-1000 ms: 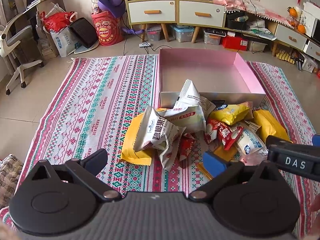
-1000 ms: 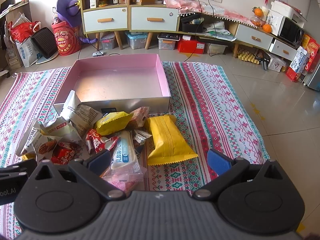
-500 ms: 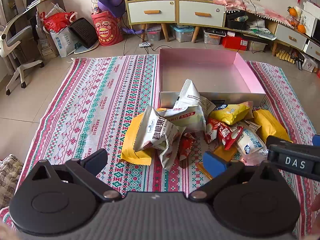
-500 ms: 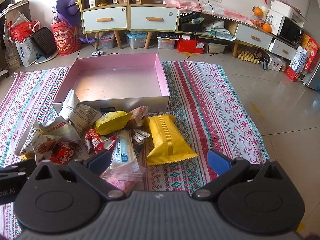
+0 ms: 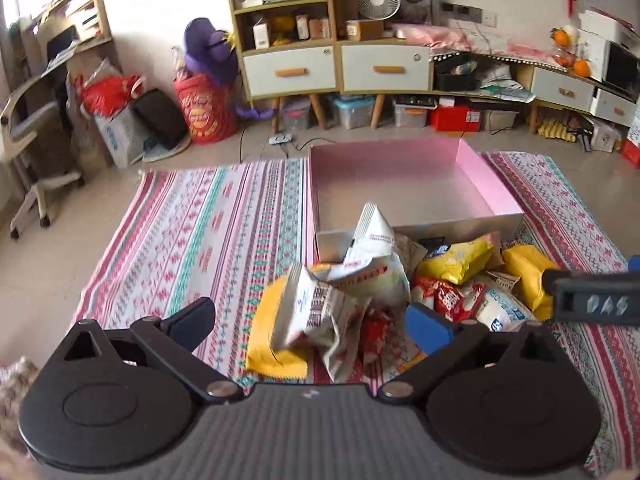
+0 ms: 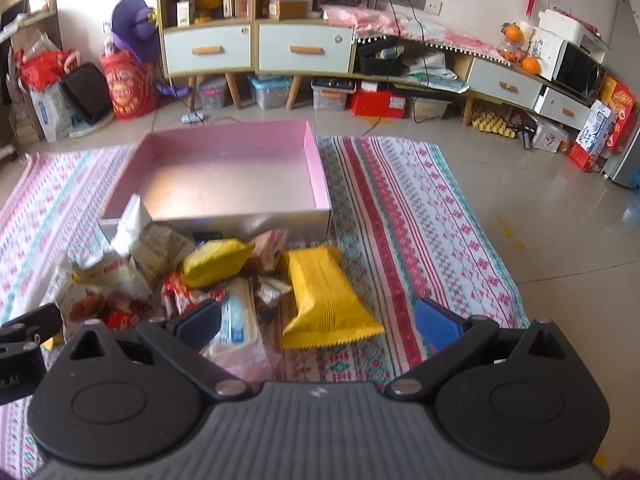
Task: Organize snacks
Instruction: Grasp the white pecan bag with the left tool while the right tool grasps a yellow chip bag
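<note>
The snack pile (image 5: 400,292) lies on the rug against the pink box's (image 6: 316,176) near wall, at 12 o'clock from both grippers. The packets look light, crinkly and slippery; the yellow packet (image 6: 324,296) is best pinched across its flat middle. The box holds nothing visible. The left gripper (image 5: 316,320) and right gripper (image 6: 320,320) stand apart, holding nothing.

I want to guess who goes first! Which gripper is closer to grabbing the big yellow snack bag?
Probably the right gripper: it is open and the big yellow bag lies between its fingers. The left gripper faces the white packets.
</note>
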{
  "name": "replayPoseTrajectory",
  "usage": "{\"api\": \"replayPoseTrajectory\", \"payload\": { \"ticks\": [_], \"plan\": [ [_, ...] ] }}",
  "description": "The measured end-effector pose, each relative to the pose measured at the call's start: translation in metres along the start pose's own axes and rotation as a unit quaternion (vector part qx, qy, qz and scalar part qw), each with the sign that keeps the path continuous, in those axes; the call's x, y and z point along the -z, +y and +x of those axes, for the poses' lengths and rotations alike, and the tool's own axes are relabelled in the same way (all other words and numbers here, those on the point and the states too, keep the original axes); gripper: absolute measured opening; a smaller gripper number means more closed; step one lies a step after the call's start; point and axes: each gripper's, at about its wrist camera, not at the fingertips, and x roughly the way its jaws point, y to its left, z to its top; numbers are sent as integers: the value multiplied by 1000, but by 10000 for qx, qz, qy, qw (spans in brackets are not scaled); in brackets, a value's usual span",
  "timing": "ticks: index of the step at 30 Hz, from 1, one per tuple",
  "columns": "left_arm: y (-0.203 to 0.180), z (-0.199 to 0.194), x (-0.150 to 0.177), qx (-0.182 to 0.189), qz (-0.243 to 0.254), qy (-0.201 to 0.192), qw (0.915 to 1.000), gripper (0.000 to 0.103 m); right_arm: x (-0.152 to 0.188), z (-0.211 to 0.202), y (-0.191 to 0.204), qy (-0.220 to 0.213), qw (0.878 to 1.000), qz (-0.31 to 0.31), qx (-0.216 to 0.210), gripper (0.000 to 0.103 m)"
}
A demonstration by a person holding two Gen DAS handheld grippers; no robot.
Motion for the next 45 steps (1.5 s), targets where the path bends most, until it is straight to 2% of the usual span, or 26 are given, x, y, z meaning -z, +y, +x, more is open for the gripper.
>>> {"api": "replayPoseTrajectory", "payload": {
  "ticks": [2,5,8,13,16,18,20,21,23,25,26,28,29,30,31,32,33,38,41,45],
  "plan": [
    [8,5,-3,272,-114,170,9994,103,-4,1,-9,42,9997,96,-237,103],
    [26,17,-8,953,-488,473,9931,103,-11,3,-18,146,9981,153,-578,103],
    [35,24,-17,1142,-515,624,9902,103,-21,6,-22,244,9966,184,-761,103],
    [40,30,-28,1578,-481,554,9847,103,-37,12,-23,383,9952,95,-891,103],
    [40,33,-27,1617,-281,443,9854,95,-38,18,-26,512,9938,93,-987,100],
    [41,35,-25,1634,-160,436,9855,83,-34,22,-29,600,9907,216,-1200,90],
    [41,38,-22,1612,-82,440,9859,71,-31,25,-30,700,9862,268,-1478,71],
    [42,39,-20,1601,-55,443,9861,64,-31,26,-29,717,9851,235,-1543,67],
    [44,42,-16,1627,-68,465,9855,52,-27,25,-25,692,9844,133,-1611,47],
    [47,46,-14,1685,-123,525,9842,42,-26,25,-20,697,9834,83,-1676,34],
    [47,47,-13,1684,-117,553,9841,31,-25,26,-18,710,9830,61,-1691,30],
    [47,50,-12,1619,-54,546,9853,30,-24,27,-14,715,9828,-45,-1700,31],
    [45,49,-11,1578,19,515,9861,35,-23,27,-11,709,9835,-126,-1661,35],
    [44,50,-11,1524,79,495,9870,56,-23,28,-9,707,9843,-192,-1608,44],
    [43,49,-11,1477,108,484,9878,71,-22,29,-8,698,9850,-225,-1565,70],
    [43,49,-11,1461,119,448,9882,93,-21,28,-7,655,9857,-226,-1538,90],
    [42,49,-12,1465,147,418,9882,99,-21,28,-7,608,9861,-226,-1532,94],
    [38,60,-10,1492,291,507,9871,97,-21,35,-6,706,9831,-169,-1678,91],
    [33,67,-8,1515,470,532,9859,80,-19,43,-1,864,9802,-191,-1770,85],
    [24,72,-7,1368,754,478,9866,69,-15,53,4,1059,9778,-265,-1787,76]
  ]
}}
